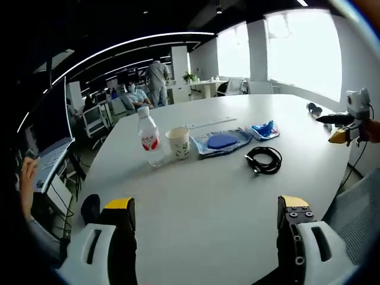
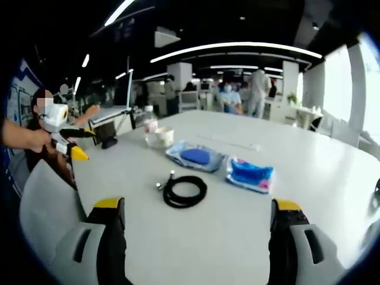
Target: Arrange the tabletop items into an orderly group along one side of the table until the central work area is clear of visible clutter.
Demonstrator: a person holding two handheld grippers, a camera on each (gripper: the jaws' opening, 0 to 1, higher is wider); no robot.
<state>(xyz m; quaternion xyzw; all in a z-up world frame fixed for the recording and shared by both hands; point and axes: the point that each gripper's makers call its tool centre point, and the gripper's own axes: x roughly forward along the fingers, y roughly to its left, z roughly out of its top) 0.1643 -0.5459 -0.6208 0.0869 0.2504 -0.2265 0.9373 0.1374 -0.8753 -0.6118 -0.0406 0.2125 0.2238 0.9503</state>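
While both grippers' jaws gape wide and empty, approach the coiled cable (image 2: pixel 184 191) squarely, gripping its bundled loops.

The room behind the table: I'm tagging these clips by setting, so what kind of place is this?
Most likely an open-plan office. A large white table stands in front of rows of desks with monitors, people stand or sit at the desks, and long strip lights run along a dark ceiling beside big windows.
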